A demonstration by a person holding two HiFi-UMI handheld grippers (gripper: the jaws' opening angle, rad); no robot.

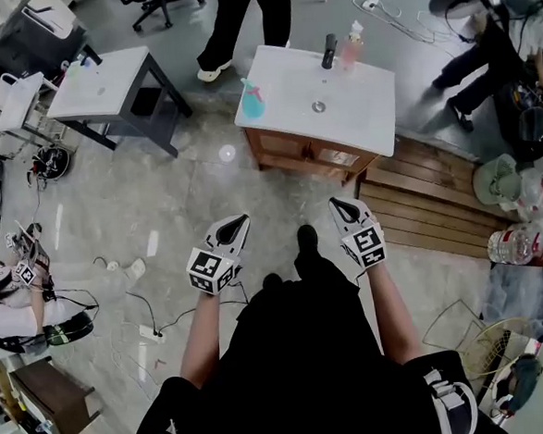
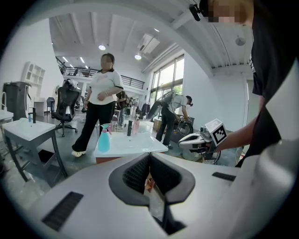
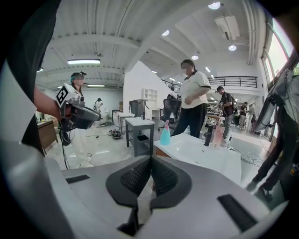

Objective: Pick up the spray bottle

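At the left edge of the washstand [image 1: 376, 125], close to its near-left corner, the teal spray bottle [image 1: 252, 100] stands upright and untouched. Both grippers are well short of it, over open floor. The left gripper [image 1: 239, 223] has its jaws pressed together with nothing between them; the right gripper [image 1: 343, 206] is likewise closed and empty.

Judged step: approach, with no reach begun. The next move calls for closing in on the washstand, opening one gripper's jaws, and bringing them round the bottle's body from the near-left corner.

A black faucet [image 1: 329, 51] and what appears to be a pink dispenser bottle [image 1: 353, 42] stand along the far edge, well apart from the target. A bystander [image 1: 244, 19] stands behind the washstand. Loose cables [image 1: 148, 329] lie on the floor to the left, off the direct path.
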